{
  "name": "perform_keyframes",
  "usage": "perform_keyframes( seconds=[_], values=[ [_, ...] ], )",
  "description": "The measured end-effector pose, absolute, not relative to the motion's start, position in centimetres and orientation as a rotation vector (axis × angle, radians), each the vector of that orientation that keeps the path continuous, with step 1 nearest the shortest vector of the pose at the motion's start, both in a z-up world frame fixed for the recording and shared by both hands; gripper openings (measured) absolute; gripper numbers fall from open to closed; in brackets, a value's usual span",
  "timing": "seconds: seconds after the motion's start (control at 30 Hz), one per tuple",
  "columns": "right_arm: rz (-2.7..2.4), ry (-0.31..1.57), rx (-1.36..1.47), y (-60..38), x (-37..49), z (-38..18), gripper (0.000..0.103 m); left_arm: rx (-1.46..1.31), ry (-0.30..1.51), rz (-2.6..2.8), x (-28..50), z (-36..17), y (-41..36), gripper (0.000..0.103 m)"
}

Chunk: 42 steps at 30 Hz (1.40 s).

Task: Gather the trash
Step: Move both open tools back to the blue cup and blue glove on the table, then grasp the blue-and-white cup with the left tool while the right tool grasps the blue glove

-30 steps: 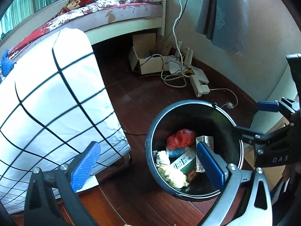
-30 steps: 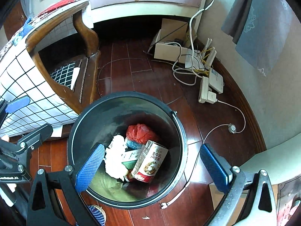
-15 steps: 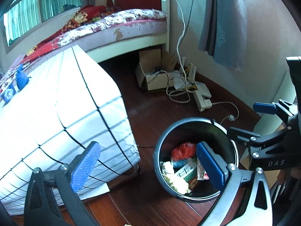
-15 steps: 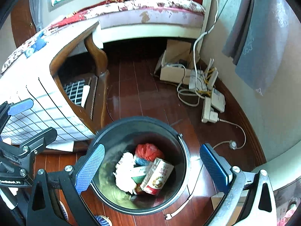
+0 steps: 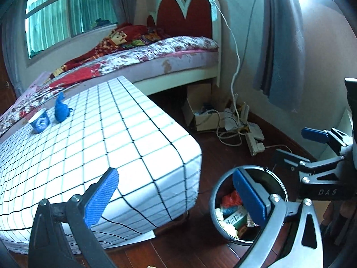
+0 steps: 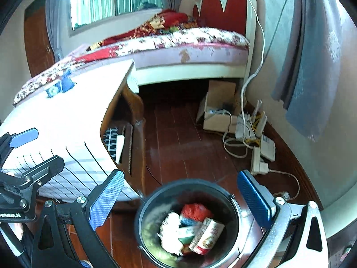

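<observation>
A black round bin (image 6: 147,201) stands on the wooden floor, holding a red bag, a white wad, a carton and a can (image 6: 207,234). In the left wrist view the same bin (image 5: 217,192) lies low right. My right gripper (image 6: 178,201) hangs open and empty above the bin. Open and empty too, my left gripper (image 5: 176,196) is raised over the corner of the table. On the table's far end lie a blue cup (image 5: 40,122) and a crumpled blue piece (image 5: 61,111); both show small in the right wrist view as cup (image 6: 53,89) and blue piece (image 6: 67,81).
A table with a white grid-patterned cloth (image 5: 100,138) fills the left. Behind it is a bed (image 6: 189,44) with a red headboard. A cardboard box (image 6: 216,116), power strips and tangled cables (image 6: 250,138) lie along the wall under a grey curtain (image 6: 312,67).
Both grippers have risen and tilted up away from the bin, which now looks smaller and lower. The table top, the bed and the window have come into view.
</observation>
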State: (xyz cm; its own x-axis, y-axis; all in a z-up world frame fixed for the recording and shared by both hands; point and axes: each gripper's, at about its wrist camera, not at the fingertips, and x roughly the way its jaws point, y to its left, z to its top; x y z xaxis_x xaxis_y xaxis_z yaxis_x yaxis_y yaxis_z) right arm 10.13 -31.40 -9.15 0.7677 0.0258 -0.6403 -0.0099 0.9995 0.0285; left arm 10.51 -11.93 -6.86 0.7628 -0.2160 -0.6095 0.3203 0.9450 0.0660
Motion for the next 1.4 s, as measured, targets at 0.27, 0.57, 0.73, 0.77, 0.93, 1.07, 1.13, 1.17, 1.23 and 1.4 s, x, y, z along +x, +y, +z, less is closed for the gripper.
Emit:
perform_keyframes(
  seconds=[0.27, 0.57, 0.73, 0.77, 0.93, 1.07, 1.13, 1.17, 1.23, 1.4],
  values=[
    [0.070, 0.628, 0.035, -27.3, 11.5, -6.9, 0.102, 0.129, 0.606, -0.206, 11.9, -5.6, -6.9, 0.102],
    [0.167, 0.564, 0.010, -20.3, 14.0, -4.2, 0.102, 0.059, 0.585, -0.083, 13.3, -5.0, 0.2, 0.102],
    [0.234, 0.578, -0.022, -15.8, 15.9, -4.3, 0.102, 0.027, 0.574, -0.009, 13.5, -4.6, 4.2, 0.102],
    [0.249, 0.579, -0.031, -14.9, 16.1, -4.4, 0.102, 0.020, 0.571, 0.008, 13.6, -4.5, 5.0, 0.102],
    [0.314, 0.567, -0.067, -11.3, 16.9, -4.1, 0.102, 0.010, 0.561, 0.071, 13.7, -3.8, 7.9, 0.102],
    [0.401, 0.593, -0.065, -9.2, 18.8, -3.6, 0.102, 0.041, 0.552, 0.113, 14.0, -2.9, 10.1, 0.102],
    [0.431, 0.590, -0.086, -7.9, 19.7, -3.1, 0.102, 0.047, 0.553, 0.129, 14.5, -2.4, 11.4, 0.102],
    [0.442, 0.595, -0.095, -7.4, 20.4, -2.8, 0.102, 0.052, 0.553, 0.140, 14.9, -2.1, 11.9, 0.102],
    [0.449, 0.600, -0.103, -6.4, 22.0, -2.5, 0.102, 0.062, 0.565, 0.154, 15.8, -1.7, 13.0, 0.102],
    [0.496, 0.682, -0.170, -3.0, 26.7, -2.9, 0.102, 0.023, 0.616, 0.159, 18.9, -2.0, 15.3, 0.098]
  ],
)
